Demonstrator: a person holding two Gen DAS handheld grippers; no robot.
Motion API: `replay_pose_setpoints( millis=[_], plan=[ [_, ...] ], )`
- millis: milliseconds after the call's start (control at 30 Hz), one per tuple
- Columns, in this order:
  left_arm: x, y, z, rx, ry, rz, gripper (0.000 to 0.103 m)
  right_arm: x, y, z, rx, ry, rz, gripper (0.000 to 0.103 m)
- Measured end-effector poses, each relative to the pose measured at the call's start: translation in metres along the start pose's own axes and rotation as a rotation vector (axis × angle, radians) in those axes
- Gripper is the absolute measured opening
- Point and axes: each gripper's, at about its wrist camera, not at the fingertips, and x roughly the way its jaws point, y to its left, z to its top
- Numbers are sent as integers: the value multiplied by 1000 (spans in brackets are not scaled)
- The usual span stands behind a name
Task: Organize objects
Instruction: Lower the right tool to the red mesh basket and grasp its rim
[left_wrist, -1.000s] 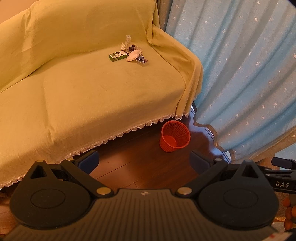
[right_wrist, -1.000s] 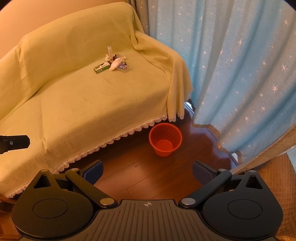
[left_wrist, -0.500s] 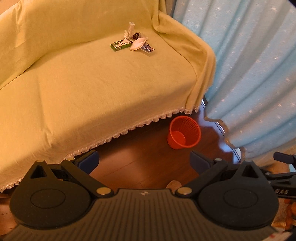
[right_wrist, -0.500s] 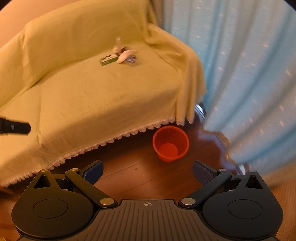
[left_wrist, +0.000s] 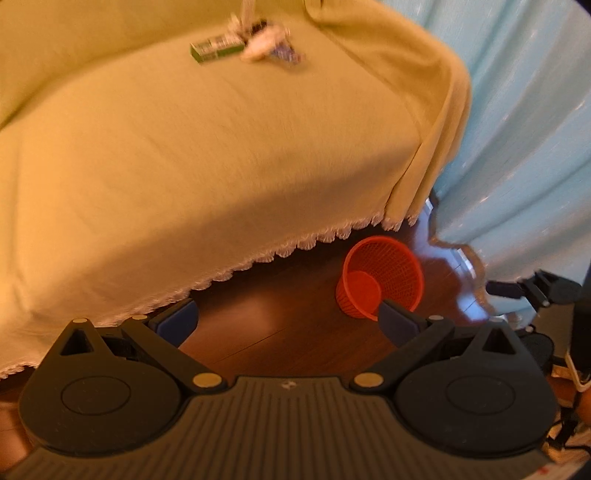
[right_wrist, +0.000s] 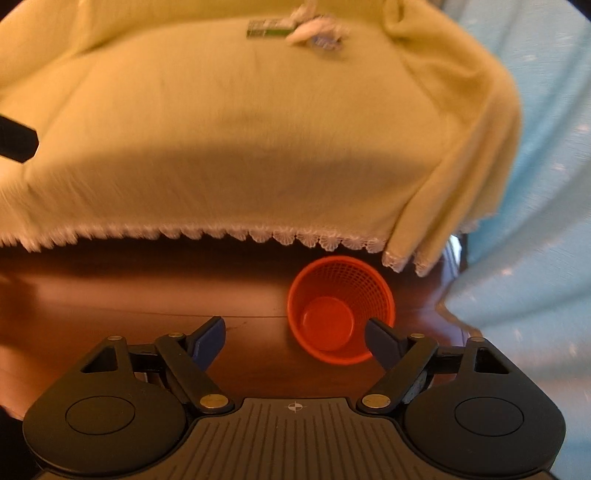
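While both grippers hung spread and empty, the clutter lay at the top of each view.
Left view: left gripper (left_wrist: 287, 320) at bottom, box (left_wrist: 218, 47) on sofa (left_wrist: 192, 155), bin (left_wrist: 380, 282) lower right. Right view: right gripper (right_wrist: 294, 336) beside bin (right_wrist: 340, 308); box (right_wrist: 271, 28) at top centre.

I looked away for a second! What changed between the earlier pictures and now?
Both grippers, left and right, moved forward toward the sofa, so it and the orange basket look bigger and nearer. Nothing was grabbed or let go; both grippers stayed open and empty. The clutter pile stayed on the seat, and the basket on the floor beside the curtain.
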Motion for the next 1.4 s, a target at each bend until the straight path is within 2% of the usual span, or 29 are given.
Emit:
replay_pose_setpoints(
  millis=[167, 367, 533, 667, 833, 933, 1100, 1233, 1400],
  plan=[
    [120, -1, -16, 72, 16, -8, 102, 128, -7, -28, -150, 54, 5, 60],
    [239, 14, -36, 125, 24, -22, 102, 257, -13, -62, -235, 110, 3, 47],
    [290, 20, -47, 130, 22, -49, 101, 331, -17, -76, -275, 136, 11, 37],
    [305, 23, -56, 103, 20, -63, 101, 360, -20, -83, -311, 147, 4, 26],
    [315, 21, -58, 70, 27, -79, 101, 374, -28, -81, -327, 154, 7, 15],
    [311, 21, -59, 62, 31, -79, 101, 376, -25, -79, -349, 171, 1, 0],
    [292, 20, -53, 69, 39, -68, 101, 369, -20, -67, -407, 213, -22, 0],
    [250, 22, -35, 38, 53, -76, 101, 324, -9, -50, -474, 248, -52, 0],
    [159, 30, 8, -15, 47, -107, 100, 229, 2, -5, -524, 290, -76, 0]
  ],
)
